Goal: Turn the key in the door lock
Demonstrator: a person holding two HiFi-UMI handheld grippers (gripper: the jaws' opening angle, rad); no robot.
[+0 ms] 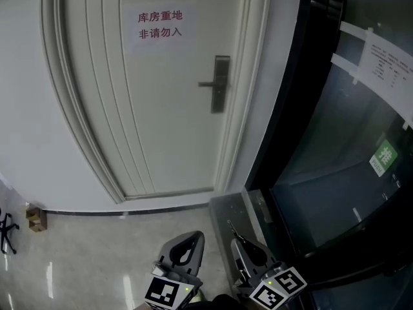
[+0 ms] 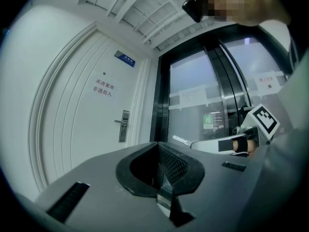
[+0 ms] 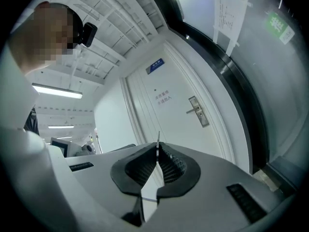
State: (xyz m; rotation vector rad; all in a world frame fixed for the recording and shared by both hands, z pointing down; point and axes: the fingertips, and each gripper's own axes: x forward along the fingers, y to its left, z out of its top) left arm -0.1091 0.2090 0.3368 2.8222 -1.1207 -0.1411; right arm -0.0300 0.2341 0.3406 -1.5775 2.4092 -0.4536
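Observation:
A pale door stands a good way ahead, shut, with a metal lock plate and lever handle on its right side. The same lock shows small in the left gripper view, and the lock also appears in the right gripper view. My right gripper is low in the head view, shut on a thin metal key that sticks out past the jaws. Beside it, my left gripper is shut with nothing in it. Both grippers are far from the lock.
A notice with red characters is stuck on the door. A dark-framed glass wall runs along the right, carrying a paper sheet and a green sticker. A small cardboard box sits on the floor at the left.

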